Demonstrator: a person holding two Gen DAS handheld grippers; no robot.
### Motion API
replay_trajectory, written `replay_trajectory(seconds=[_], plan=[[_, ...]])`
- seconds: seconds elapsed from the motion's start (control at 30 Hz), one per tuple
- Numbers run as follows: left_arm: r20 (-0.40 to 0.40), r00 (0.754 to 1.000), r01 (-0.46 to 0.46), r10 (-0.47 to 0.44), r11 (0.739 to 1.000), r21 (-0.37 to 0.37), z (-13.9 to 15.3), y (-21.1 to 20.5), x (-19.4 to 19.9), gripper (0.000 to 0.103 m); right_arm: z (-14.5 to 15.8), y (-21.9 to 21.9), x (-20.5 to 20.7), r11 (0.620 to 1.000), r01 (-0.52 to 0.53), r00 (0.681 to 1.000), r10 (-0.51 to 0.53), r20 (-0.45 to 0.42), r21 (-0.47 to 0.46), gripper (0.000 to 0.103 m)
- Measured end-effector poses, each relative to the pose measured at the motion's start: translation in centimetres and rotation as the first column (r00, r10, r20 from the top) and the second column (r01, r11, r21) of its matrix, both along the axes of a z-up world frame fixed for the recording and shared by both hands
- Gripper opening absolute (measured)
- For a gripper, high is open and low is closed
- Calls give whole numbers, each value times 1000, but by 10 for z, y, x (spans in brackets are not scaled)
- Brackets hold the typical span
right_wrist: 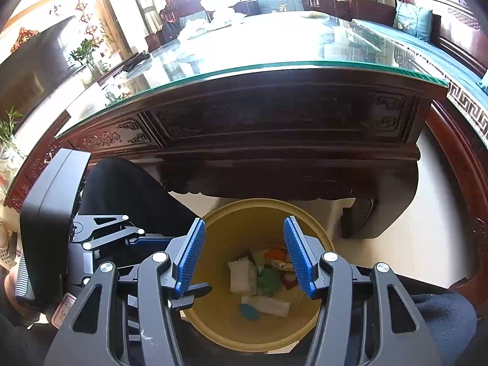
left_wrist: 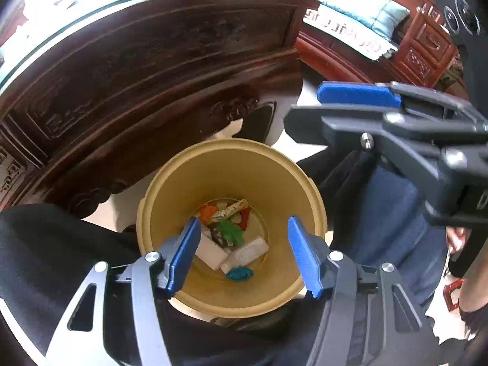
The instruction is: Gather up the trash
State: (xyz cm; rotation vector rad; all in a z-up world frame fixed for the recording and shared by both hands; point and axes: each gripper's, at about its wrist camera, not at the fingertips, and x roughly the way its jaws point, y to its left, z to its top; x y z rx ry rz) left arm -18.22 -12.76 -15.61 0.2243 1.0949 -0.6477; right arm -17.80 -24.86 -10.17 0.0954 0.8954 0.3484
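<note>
A tan round trash bin (left_wrist: 235, 164) stands on the floor below both grippers; it also shows in the right wrist view (right_wrist: 244, 222). At its bottom lies trash: white packets (left_wrist: 244, 254), a green leaf-like piece (left_wrist: 230, 230), a teal scrap (left_wrist: 239, 274), orange and red bits (left_wrist: 207, 212). My left gripper (left_wrist: 241, 254) is open and empty right above the bin's mouth. My right gripper (right_wrist: 244, 256) is open and empty above the bin too. The right gripper also shows in the left wrist view (left_wrist: 360, 94), at the upper right.
A dark carved wooden table (right_wrist: 274, 122) with a glass top (right_wrist: 259, 52) stands just behind the bin. A red carved bench with cushions (left_wrist: 366, 27) is to the right. The person's legs in dark cloth (left_wrist: 45, 244) flank the bin.
</note>
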Motion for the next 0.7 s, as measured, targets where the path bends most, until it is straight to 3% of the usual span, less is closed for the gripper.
replay_trajectory(seconds=[0.3,0.7], plan=[[143,982,-122,127,992,-40,46,22,26,59,35,14,12,1000,-13,995,10,97,26,54],[348,895,-251,280,960,-125,141,57,91,59,116,55,80,996,-81,957,71,281,26,62]])
